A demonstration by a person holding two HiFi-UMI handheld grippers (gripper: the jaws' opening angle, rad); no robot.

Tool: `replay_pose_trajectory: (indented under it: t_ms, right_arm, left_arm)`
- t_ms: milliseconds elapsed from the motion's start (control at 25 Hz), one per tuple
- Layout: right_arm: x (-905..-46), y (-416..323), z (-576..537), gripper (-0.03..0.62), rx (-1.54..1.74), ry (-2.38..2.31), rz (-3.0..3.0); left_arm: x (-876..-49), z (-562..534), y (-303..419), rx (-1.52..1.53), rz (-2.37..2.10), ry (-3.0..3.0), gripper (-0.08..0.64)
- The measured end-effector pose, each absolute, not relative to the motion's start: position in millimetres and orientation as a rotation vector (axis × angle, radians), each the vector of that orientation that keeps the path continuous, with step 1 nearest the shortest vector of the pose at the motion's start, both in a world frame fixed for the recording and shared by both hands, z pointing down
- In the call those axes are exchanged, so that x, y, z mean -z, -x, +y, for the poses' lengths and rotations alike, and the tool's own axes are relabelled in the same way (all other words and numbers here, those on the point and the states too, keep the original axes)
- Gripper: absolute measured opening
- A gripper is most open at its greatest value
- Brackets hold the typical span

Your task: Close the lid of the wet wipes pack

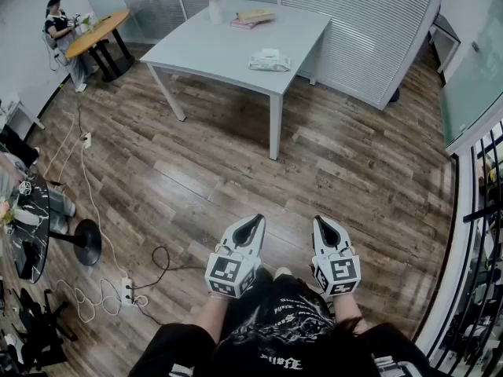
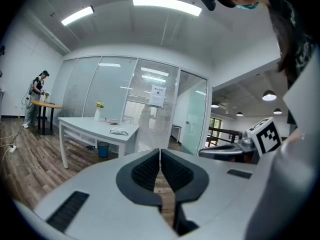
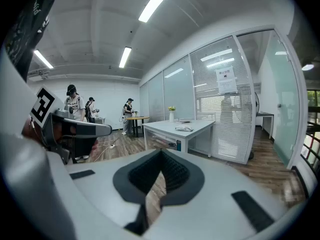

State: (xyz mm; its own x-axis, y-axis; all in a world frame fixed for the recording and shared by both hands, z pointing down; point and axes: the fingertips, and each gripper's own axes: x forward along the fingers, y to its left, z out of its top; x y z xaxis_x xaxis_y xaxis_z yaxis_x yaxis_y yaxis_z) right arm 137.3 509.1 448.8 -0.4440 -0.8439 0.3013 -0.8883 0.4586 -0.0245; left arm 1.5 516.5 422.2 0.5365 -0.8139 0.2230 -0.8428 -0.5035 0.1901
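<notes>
Pack far ahead
The wet wipes pack [image 1: 269,60] sits on the bench [image 1: 196,49]; left tongs [image 1: 248,230] and right tongs [image 1: 327,230], both closed and empty, are well short of the bench.

vase [image 1: 215,9] + books [image 1: 253,17] on white table [image 1: 212,49] | power strip [image 1: 126,290] on floor [image 1: 236,171]

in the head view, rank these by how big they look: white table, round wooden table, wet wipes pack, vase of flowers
1. white table
2. round wooden table, though it stands farther from the camera
3. wet wipes pack and vase of flowers: they look about alike, so I would not rank them.
</notes>
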Motion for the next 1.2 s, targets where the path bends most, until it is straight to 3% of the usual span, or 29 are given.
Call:
replay_pose_trajectory:
  t_ms: [1200]
  right_arm:
    - [-465.1, -56.6, 454.8, -0.002, -0.294, -1.611, -2.375]
  left_arm:
    - [-443.0, 438.0, 93.0, -0.122, -1.307, -2.514, 0.014]
